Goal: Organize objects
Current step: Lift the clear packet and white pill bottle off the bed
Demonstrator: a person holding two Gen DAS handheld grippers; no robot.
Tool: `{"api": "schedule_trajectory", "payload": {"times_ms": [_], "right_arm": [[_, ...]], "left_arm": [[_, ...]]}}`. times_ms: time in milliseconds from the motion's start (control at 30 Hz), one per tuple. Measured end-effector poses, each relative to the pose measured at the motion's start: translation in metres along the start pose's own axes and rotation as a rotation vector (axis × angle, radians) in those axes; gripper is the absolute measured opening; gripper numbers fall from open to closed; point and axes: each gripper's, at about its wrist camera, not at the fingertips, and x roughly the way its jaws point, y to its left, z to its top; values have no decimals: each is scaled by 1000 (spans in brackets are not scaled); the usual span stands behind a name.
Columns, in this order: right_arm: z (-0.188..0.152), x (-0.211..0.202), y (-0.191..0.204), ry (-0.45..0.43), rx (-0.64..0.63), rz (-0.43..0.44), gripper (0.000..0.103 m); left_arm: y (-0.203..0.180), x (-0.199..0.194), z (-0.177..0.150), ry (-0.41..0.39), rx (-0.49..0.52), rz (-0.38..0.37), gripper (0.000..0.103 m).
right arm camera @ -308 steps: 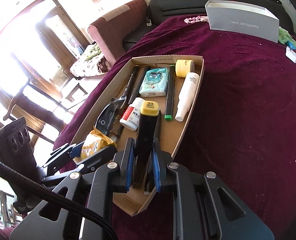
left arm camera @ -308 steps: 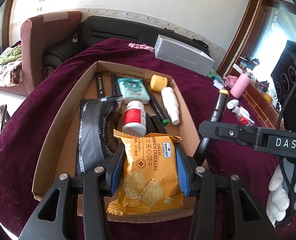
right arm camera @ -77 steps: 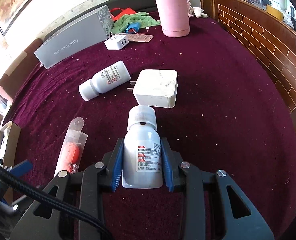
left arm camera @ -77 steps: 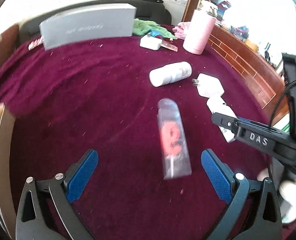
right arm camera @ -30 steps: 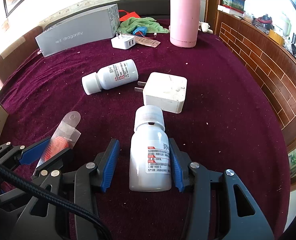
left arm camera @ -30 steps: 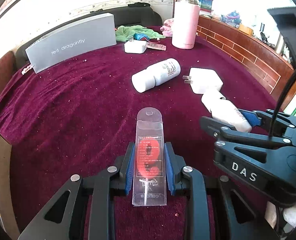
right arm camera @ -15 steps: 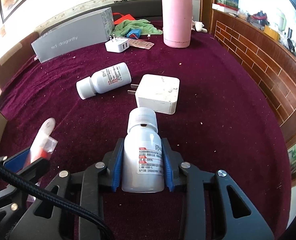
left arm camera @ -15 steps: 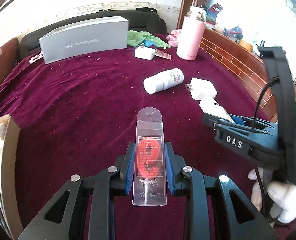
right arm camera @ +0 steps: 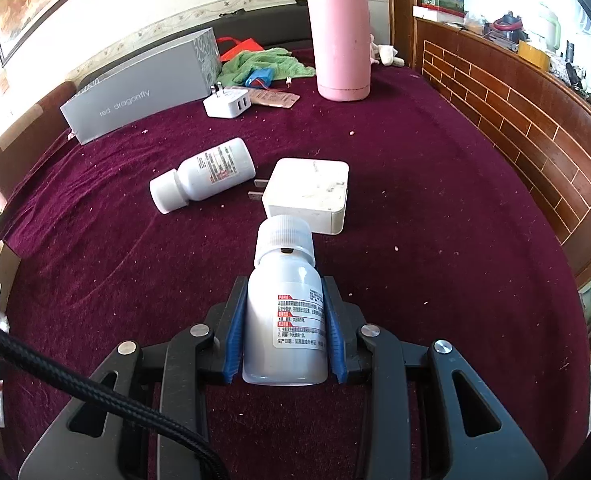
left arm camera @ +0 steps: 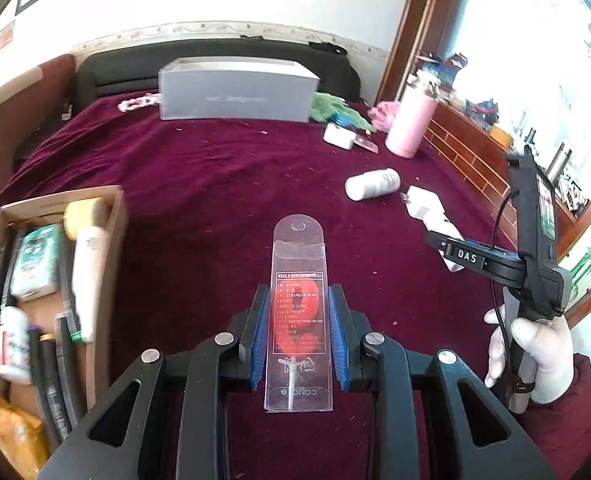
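My left gripper is shut on a clear plastic packet with a red item inside, held above the maroon cloth. My right gripper is shut on a white pill bottle with a ribbed cap. The right gripper also shows at the right of the left wrist view. A cardboard tray at the left holds a white tube, a yellow jar, a tissue pack, markers, a small bottle and a cracker bag.
A second white bottle lies on its side beside a white charger block. A pink flask, a grey box, a small white plug and a green cloth stand further back. A wooden ledge runs along the right.
My left gripper has swung left with the packet, and the cardboard tray has come into its view. The right gripper has kept its grip on the bottle after closing on it.
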Motion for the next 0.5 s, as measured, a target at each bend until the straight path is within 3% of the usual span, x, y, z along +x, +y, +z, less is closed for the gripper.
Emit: {"api": "schedule_trajectory", "payload": {"times_ms": [500], "right_arm": [[-23, -44, 27, 24, -33, 75, 32]], "left_arm": [[42, -40, -32, -29, -65, -16, 24]]}}
